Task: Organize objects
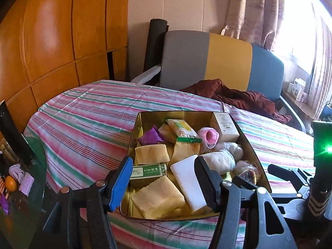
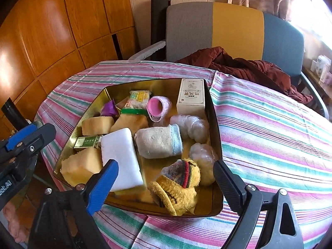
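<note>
A gold metal tray (image 2: pixel 213 112) rests on a table covered with a striped cloth (image 2: pixel 269 134), close to the table's near edge.

Tray contents:
- Far right corner: an upright cream box (image 2: pixel 191 97), with a pink cup (image 2: pixel 158 105) lying on its side just beside it.
- Centre: a white block (image 2: pixel 121 155) next to a grey sock (image 2: pixel 158 141).
- Near edge: a yellow striped sock (image 2: pixel 178 188).
- Left side: yellow sponges (image 2: pixel 79 167), with a green packet (image 2: pixel 88 141) between two of them.
- Far left: a purple wrapper (image 2: pixel 109 108).

Left gripper (image 1: pixel 164 181): jaws open, nothing held, positioned above the tray's near left corner, over the white block (image 1: pixel 187 183).

Right gripper (image 2: pixel 166 183): jaws open wide, nothing held, positioned at the tray's near edge with the yellow striped sock between its fingers.

A maroon garment (image 2: pixel 249 66) lies at the table's far edge.
</note>
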Tool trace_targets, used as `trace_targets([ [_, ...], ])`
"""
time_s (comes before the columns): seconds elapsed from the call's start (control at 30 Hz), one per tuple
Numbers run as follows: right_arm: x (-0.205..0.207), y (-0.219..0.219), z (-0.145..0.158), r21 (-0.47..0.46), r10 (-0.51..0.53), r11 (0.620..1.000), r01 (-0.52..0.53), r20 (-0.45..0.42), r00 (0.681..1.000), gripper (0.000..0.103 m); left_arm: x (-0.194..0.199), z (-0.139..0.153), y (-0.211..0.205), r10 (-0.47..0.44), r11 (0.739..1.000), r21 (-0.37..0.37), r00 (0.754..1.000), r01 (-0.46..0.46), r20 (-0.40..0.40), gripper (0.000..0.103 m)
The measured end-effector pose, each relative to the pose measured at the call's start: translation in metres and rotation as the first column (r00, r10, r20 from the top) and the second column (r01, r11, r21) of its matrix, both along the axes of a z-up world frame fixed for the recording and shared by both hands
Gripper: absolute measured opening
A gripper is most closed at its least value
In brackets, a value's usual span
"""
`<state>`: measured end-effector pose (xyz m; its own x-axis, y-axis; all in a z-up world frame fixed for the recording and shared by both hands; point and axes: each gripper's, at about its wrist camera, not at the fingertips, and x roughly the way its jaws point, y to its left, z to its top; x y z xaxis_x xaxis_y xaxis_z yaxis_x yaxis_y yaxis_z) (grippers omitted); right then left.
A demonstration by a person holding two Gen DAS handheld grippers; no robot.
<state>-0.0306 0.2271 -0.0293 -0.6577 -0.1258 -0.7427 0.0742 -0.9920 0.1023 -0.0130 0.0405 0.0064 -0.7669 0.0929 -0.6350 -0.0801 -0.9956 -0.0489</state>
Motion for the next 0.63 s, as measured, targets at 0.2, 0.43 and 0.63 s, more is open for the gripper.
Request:
trace_targets([
  [0.2,0.0003,-0.0008,-0.0014,0.002,0.005,1.000,-0.005,0.005,1.000,0.093,-0.0024,-0.0020,-0.0007,-0.016,1.000,0.024,1.000,0.015,0.022,0.062],
  [0.43,-0.0009,-0.0011,-0.0043,0.008,0.007,1.000,-0.007,0.012,1.000,0.094,-0.0052,-0.0047,-0.0052,-0.004,0.999,0.045,1.000,0.002,0.029,0.062],
  [0.63,-0.0008,-0.0001,-0.0041,0.012,0.006,1.000,-0.006,0.007,1.000,0.094,-0.0073,-0.0037,-0.0093,0.009,0.999,0.033,1.000,-0.010,0.015,0.059],
])
